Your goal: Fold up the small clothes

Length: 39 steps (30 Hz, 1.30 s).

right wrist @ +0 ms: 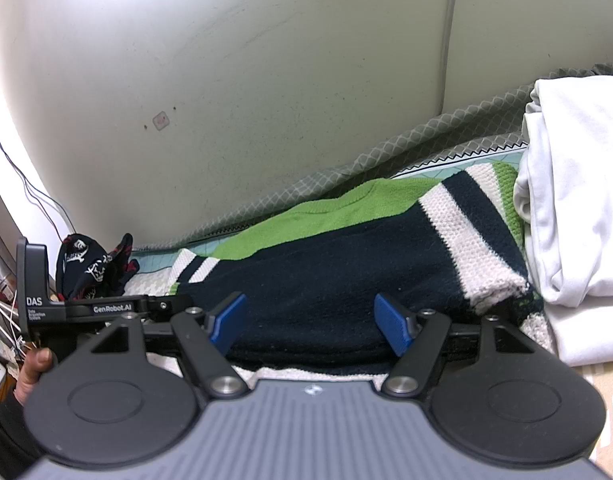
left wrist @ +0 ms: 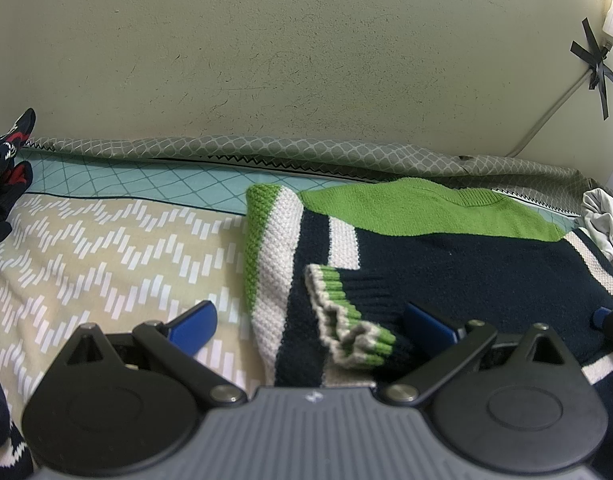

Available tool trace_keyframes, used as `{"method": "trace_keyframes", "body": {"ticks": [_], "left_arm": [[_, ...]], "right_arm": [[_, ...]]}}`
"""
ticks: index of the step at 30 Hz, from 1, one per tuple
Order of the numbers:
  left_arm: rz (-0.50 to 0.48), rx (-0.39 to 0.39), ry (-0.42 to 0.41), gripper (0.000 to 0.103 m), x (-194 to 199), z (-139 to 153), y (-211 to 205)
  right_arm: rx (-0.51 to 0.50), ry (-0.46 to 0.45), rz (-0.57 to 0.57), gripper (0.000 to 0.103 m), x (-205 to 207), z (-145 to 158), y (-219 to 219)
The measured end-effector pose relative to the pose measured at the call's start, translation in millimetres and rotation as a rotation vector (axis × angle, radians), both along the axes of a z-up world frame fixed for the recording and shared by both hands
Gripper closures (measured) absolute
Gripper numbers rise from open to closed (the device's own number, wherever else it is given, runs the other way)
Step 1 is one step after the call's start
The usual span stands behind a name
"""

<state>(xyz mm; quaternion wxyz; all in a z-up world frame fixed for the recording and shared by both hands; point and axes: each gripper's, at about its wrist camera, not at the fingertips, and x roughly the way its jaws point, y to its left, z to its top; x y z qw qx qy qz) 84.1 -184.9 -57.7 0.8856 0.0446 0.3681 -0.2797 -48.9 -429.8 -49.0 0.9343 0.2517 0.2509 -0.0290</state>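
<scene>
- The small knitted sweater of navy, green and white wool (left wrist: 446, 264) lies flat on the patterned bed cover (left wrist: 106, 248), near the wall
- The left hand-held gripper (left wrist: 310, 322) stands wide open, gripping nothing, over the folded-in sleeve with its striped ribbed cuff (left wrist: 346, 320)
- The right hand-held gripper (right wrist: 312, 322) is open and empty over the navy body, beside a folded white garment (right wrist: 578, 208)

Sweater (left wrist: 446, 256) on bed (left wrist: 106, 248), wall (left wrist: 306, 60) behind; folded stack (right wrist: 578, 200) beside.
</scene>
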Motion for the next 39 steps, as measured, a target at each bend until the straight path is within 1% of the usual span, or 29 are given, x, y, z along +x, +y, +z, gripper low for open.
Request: {"method": "trace_keyframes", "body": {"ticks": [22,26,28,30,33,35,37,39], "left_arm": [[0.006,0.006,-0.005,0.0,0,0,-1],[0.012,0.01,-0.026,0.0,-1,2,1],[0.019,0.007,-0.061,0.0,-9,5,4],[0.005,0.012,-0.081,0.0,-21,9,9],[-0.013,0.021,-0.11,0.0,-48,15,21],[-0.008,0.018,-0.138,0.0,-68,17,33],[0.001,-0.009,-0.143,0.0,-86,16,47],[0.012,-0.039,-0.124,0.0,-98,12,58]], "right_arm": [[-0.002,0.006,-0.01,0.039,0,1,0],[0.02,-0.01,-0.012,0.035,-2,2,-1],[0.033,-0.018,-0.015,0.035,-2,1,-3],[0.047,-0.022,-0.014,0.035,-3,1,-5],[0.069,-0.029,-0.01,0.034,-4,0,-8],[0.076,-0.034,-0.009,0.034,-4,1,-8],[0.079,-0.038,-0.01,0.034,-5,1,-8],[0.083,-0.041,-0.01,0.034,-5,1,-9]]}}
